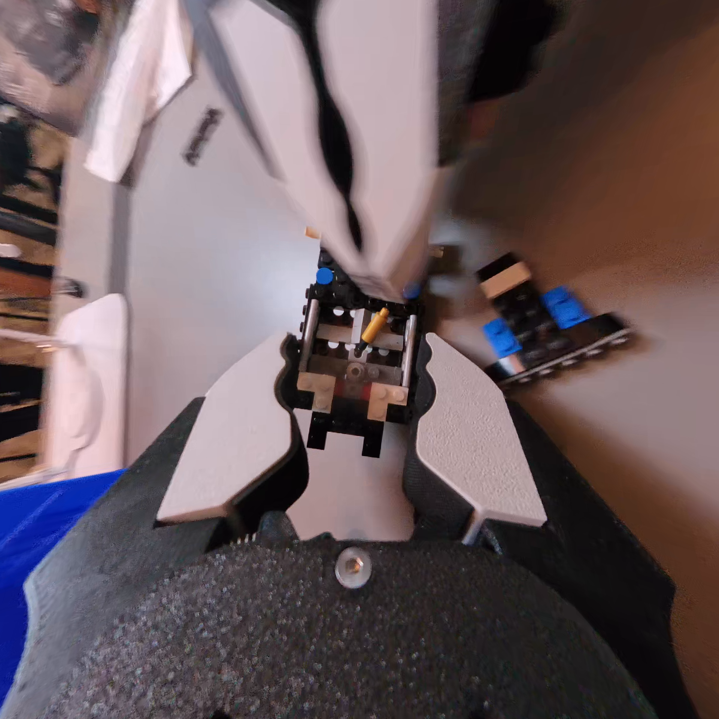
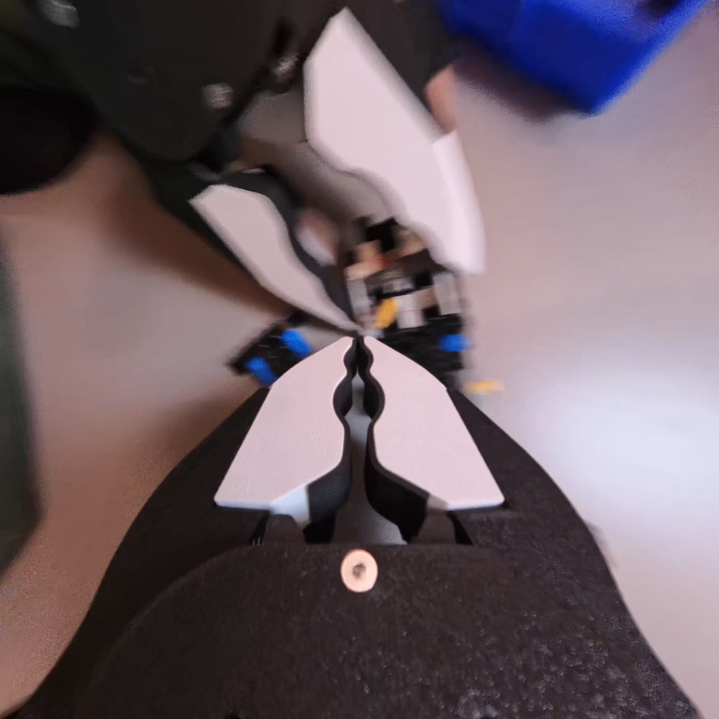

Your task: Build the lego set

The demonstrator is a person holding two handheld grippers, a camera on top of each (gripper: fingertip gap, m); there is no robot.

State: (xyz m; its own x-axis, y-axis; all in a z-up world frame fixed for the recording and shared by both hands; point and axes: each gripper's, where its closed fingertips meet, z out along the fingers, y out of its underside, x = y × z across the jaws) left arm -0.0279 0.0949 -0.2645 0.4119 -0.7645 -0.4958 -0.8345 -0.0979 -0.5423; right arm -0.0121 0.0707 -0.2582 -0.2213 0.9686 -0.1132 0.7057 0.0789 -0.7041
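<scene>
My left gripper (image 1: 358,344) is shut on a small brick model (image 1: 352,383) of black, tan and grey pieces, with its pads against the model's two sides. A gold pin (image 1: 374,325) stands slanted inside the model's open frame. A blue round stud (image 1: 324,276) sits at its far end. My right gripper (image 1: 383,286) comes in from above, shut, with its tips at that far end. In the blurred right wrist view my right gripper (image 2: 358,342) is shut with nothing seen between the pads, and the model (image 2: 404,288) lies just beyond.
A second black brick assembly (image 1: 544,330) with blue and tan bricks lies on the brown table (image 1: 622,194) to the right; it also shows in the right wrist view (image 2: 272,352). A small yellow piece (image 2: 484,386) lies on the white sheet (image 1: 218,272). A blue sleeve (image 1: 39,544) is at lower left.
</scene>
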